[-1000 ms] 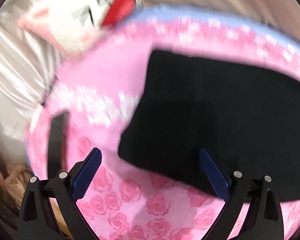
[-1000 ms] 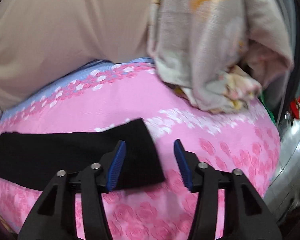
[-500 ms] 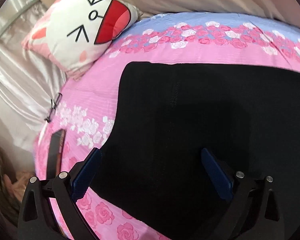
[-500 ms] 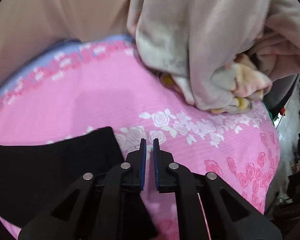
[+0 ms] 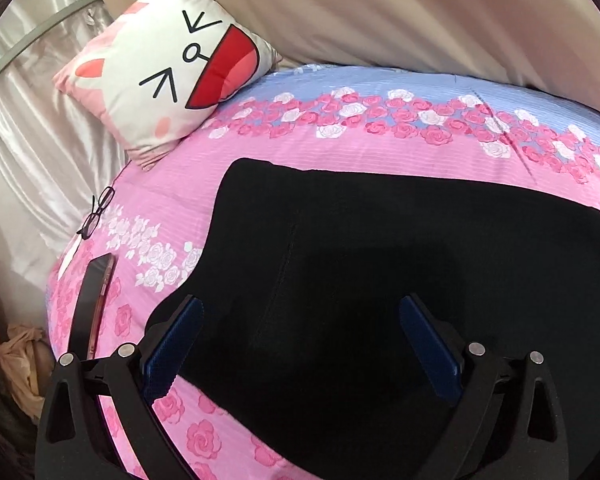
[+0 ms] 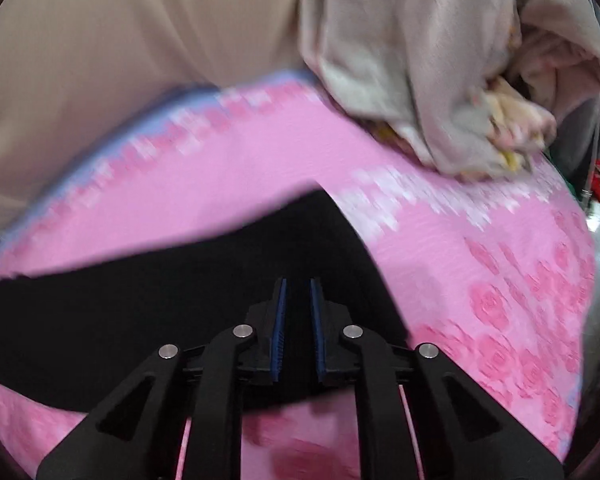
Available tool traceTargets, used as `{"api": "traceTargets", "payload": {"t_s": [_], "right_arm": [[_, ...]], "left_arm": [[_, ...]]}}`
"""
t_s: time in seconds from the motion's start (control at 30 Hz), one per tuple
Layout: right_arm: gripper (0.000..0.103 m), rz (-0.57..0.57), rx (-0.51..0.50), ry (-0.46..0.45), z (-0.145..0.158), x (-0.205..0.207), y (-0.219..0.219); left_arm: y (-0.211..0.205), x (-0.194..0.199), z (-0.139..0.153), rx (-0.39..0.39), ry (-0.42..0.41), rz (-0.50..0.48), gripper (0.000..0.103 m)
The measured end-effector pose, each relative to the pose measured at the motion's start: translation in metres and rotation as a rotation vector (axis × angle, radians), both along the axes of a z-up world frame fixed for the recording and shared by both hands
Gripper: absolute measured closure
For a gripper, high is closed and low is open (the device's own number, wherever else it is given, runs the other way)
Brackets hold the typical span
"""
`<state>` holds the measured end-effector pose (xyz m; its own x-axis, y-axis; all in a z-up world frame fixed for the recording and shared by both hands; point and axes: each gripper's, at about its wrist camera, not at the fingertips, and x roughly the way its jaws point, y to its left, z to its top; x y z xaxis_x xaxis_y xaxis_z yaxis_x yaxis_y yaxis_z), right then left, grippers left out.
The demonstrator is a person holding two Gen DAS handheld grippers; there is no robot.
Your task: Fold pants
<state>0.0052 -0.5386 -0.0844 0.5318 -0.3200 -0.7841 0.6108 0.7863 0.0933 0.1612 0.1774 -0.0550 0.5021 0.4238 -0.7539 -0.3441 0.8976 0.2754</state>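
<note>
The black pants [image 5: 380, 280] lie flat on a pink rose-print bedsheet [image 5: 172, 188]. My left gripper [image 5: 300, 344] is open, its blue pads wide apart just above the waist end of the pants. In the right wrist view the leg end of the pants [image 6: 220, 280] lies under my right gripper [image 6: 298, 312]. Its jaws stand nearly together, with a narrow gap and black cloth between the blue pads. That view is blurred by motion.
A white cartoon-face pillow [image 5: 168, 76] leans at the back left. Black glasses [image 5: 98, 212] and a phone [image 5: 94, 300] lie near the bed's left edge. A crumpled beige blanket [image 6: 440, 60] is heaped at the back right. A beige wall [image 6: 140, 40] runs behind the bed.
My left gripper moved over the waist end of the pants and stays open. My right gripper closed from wide open and now sits over the pants' leg end.
</note>
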Motion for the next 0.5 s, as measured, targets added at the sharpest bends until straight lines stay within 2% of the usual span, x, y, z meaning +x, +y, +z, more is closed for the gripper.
{"api": "traceTargets", "payload": {"t_s": [0.03, 0.13, 0.2, 0.3, 0.37, 0.5], "right_arm": [[0.092, -0.011, 0.013, -0.029, 0.004, -0.008, 0.003], [0.089, -0.029, -0.053, -0.069, 0.025, -0.02, 0.034], [0.089, -0.004, -0.08, -0.077, 0.035, -0.015, 0.058], [0.089, 0.083, -0.058, -0.088, 0.038, 0.003, 0.104], [0.089, 0.156, -0.062, -0.074, 0.032, 0.017, 0.137], [0.083, 0.207, -0.128, 0.008, 0.017, 0.04, 0.179]], "left_arm": [[-0.003, -0.003, 0.001, -0.007, -0.008, 0.0, 0.006], [-0.013, -0.013, 0.006, -0.024, -0.04, -0.028, 0.006], [-0.022, -0.021, 0.009, -0.02, -0.073, -0.034, 0.006], [-0.021, -0.028, 0.009, 0.007, -0.104, -0.017, 0.005], [-0.003, -0.03, 0.002, 0.035, -0.084, 0.02, 0.005], [0.053, -0.035, -0.023, 0.044, -0.012, 0.116, 0.005]]}}
